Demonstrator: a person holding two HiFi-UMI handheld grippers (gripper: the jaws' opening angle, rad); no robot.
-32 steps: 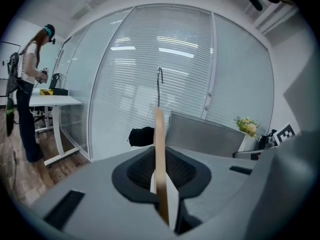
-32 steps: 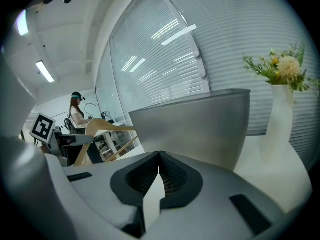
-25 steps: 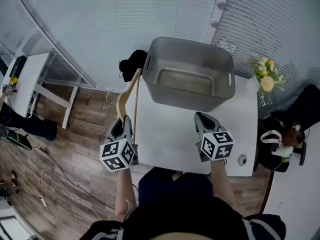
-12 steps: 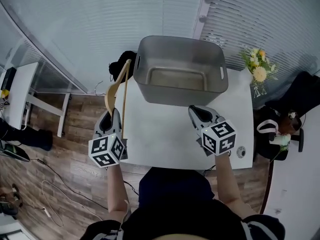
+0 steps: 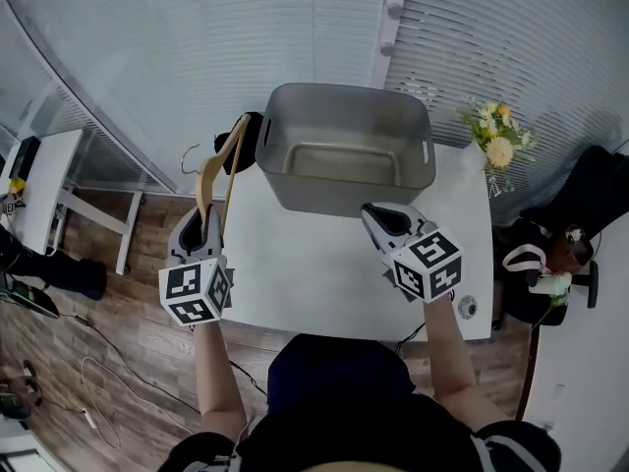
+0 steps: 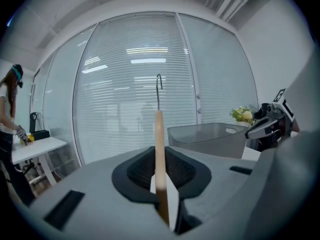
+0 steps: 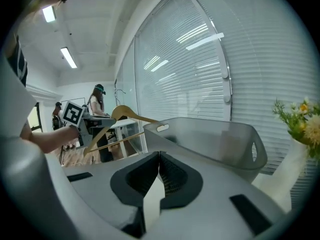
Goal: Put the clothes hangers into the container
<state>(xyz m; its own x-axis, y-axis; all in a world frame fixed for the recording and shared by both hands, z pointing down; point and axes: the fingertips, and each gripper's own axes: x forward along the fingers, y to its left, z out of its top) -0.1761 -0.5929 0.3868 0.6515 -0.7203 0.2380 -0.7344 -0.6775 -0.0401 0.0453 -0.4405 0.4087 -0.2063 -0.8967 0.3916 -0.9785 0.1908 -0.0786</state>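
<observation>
A wooden clothes hanger [image 5: 216, 170] with a metal hook [image 5: 187, 155] stands lifted off the table's left edge, left of the grey container [image 5: 295, 180]. My left gripper [image 5: 201, 226] is shut on its lower end. In the left gripper view the hanger [image 6: 159, 144] rises edge-on from between the pads of my left gripper [image 6: 161, 184], with the container [image 6: 210, 136] ahead on the right. My right gripper [image 5: 378, 214] hovers over the table just before the container's near wall, shut and empty. The right gripper view shows my right gripper [image 7: 159, 166], the container [image 7: 215, 141] and the hanger [image 7: 117, 119].
The white table [image 5: 314, 273] carries a vase of flowers [image 5: 494, 141] at its far right corner. A black object [image 5: 251, 131] sits by the container's left end. A white desk [image 5: 44, 180] stands on the wooden floor to the left, and people stand behind it [image 7: 97, 106].
My left gripper has carried the hanger leftwards, off the table's left edge and further from the container's corner. The right gripper has crept a little closer to the container.
</observation>
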